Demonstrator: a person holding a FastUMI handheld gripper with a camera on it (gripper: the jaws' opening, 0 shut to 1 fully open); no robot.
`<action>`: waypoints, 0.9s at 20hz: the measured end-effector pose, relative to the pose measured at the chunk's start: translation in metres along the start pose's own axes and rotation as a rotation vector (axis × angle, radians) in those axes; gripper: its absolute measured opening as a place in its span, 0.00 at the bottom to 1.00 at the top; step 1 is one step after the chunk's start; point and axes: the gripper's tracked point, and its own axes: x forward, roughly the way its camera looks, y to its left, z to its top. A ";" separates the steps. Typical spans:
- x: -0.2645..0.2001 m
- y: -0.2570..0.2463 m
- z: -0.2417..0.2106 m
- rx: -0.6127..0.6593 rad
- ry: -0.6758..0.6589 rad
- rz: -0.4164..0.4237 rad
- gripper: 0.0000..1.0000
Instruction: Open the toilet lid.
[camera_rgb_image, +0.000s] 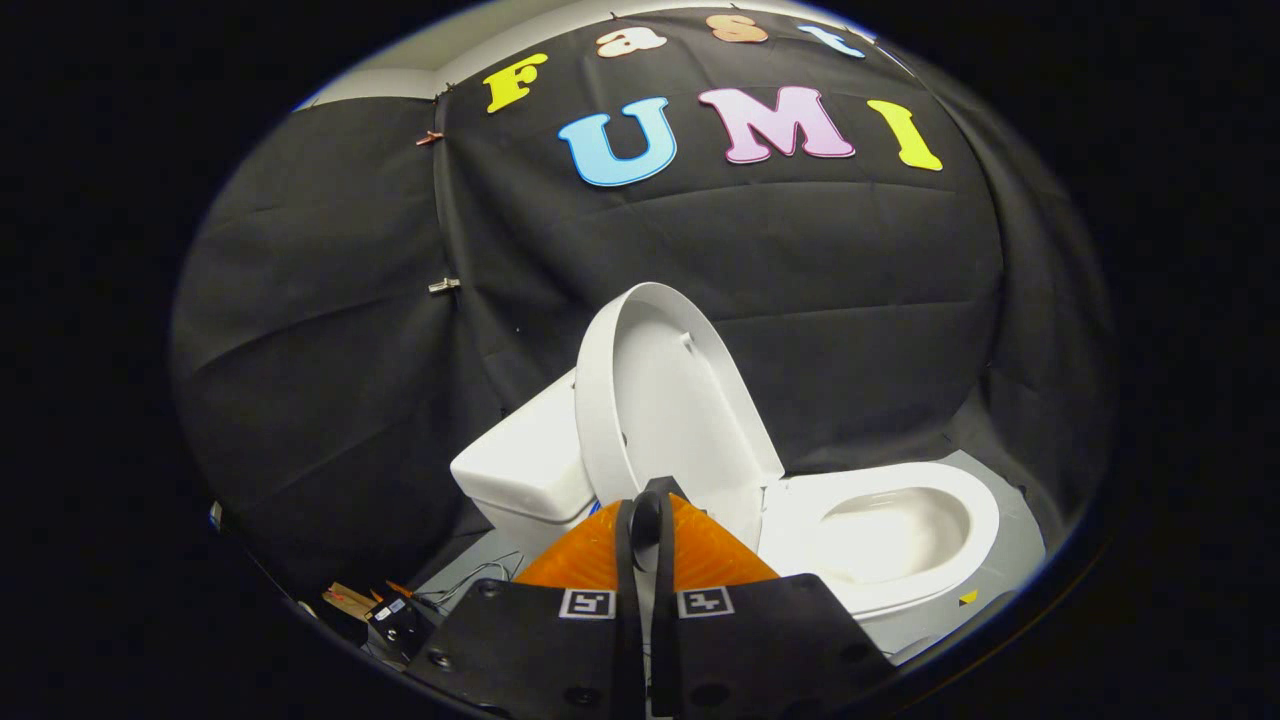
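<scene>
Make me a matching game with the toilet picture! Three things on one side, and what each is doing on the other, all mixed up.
Things:
1. toilet lid
2. toilet bowl
3. gripper
4. tank

States:
A. pressed together, holding nothing
B. standing up, raised
C. uncovered, beyond the fingers
D. behind the raised part, next to the black cloth

Pairs: 1-B, 2-C, 3-A, 4-D
</scene>
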 end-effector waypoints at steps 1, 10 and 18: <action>0.001 0.001 0.000 0.003 -0.001 -0.002 0.08; 0.003 0.004 0.000 0.045 0.002 0.023 0.12; -0.036 0.002 0.037 0.066 -0.065 0.024 0.66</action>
